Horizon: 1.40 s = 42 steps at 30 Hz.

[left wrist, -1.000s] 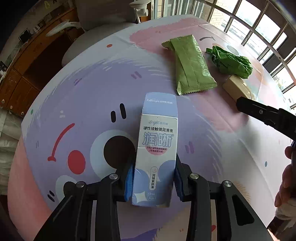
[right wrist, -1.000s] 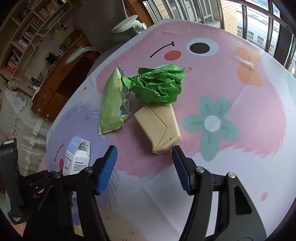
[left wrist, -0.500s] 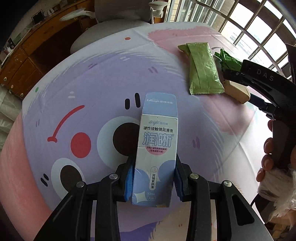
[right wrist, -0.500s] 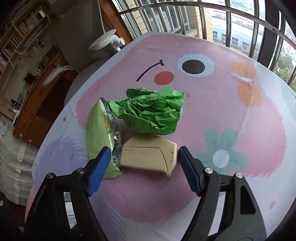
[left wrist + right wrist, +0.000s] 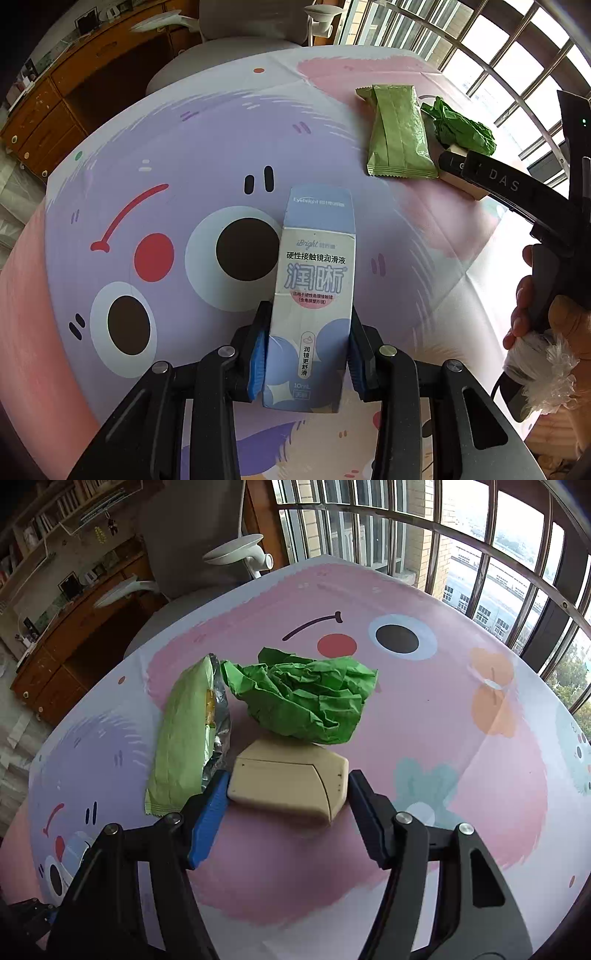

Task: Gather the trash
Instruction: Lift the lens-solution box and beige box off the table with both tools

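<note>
Right gripper [image 5: 286, 794] jaws straddling beige box [image 5: 288, 779], left gripper [image 5: 304, 354] clamping carton [image 5: 312, 295]

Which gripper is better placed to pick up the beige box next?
Right. The right gripper is open with its fingers on either side of the beige box, so closing should take it. The left gripper is already shut on the blue carton, away from the box.

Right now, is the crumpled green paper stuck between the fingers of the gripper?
No, the beige box sits between the right hand-held gripper fingers, with the crumpled green paper behind it.
</note>
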Tool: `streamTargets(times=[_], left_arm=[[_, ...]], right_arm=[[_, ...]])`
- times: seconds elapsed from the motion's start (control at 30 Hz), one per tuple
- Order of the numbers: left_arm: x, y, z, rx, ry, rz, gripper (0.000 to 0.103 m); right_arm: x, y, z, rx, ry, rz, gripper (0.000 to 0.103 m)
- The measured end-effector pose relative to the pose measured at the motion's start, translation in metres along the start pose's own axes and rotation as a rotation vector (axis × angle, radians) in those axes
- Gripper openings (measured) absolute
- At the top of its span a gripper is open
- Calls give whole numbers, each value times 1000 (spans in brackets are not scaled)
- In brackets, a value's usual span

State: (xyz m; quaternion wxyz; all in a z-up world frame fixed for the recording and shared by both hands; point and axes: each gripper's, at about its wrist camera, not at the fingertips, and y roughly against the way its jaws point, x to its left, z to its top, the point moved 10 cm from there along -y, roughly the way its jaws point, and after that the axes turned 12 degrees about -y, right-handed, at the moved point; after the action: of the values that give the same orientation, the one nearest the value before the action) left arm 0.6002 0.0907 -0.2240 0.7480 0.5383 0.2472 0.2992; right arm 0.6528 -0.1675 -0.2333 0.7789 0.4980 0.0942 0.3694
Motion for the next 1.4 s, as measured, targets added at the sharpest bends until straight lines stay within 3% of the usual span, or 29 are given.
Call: streamTargets(times=[0.2,0.43,0.77,1.03,1.2,1.4], left_arm=[[-12,24,-8,-41,52,4,36],[-54,62,-36,-77,113,15,36],[-186,110,-102,-128,219,93,36],[-322,133,-166,-173,350,134,36],[-395,131,-211,-159,425,122,36],[-454,116,-260,-95,427,119,36]], right_arm=[[-21,12,-9,23,61,15,61],[-59,63,-55,90,203,105,61],[-146,170,-120,185,458,302,61],[-221,261,-144,171,688,474,61],[-266,301,-169,198,787,525,61],[-318,316,-211,277,840,526,62]])
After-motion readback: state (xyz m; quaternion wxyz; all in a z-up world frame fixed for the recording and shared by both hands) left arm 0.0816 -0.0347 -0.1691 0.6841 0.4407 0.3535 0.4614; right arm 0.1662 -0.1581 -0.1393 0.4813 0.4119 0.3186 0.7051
